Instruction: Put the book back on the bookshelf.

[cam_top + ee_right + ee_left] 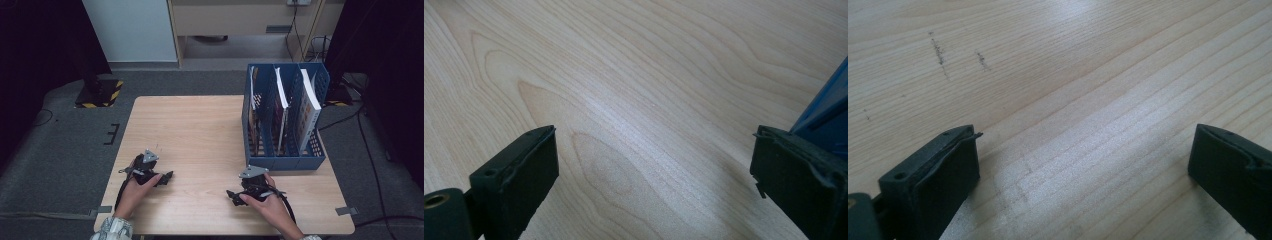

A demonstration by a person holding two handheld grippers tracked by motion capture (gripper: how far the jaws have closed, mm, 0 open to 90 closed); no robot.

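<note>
The blue file rack (285, 120) stands at the desk's (200, 130) far right, holding upright books (307, 107). These are judged stiff and moderately heavy, best gripped by the top edge. Both the left hand-held gripper (169, 176) and right hand-held gripper (231, 196) rest low, jaws wide apart, empty.
</note>
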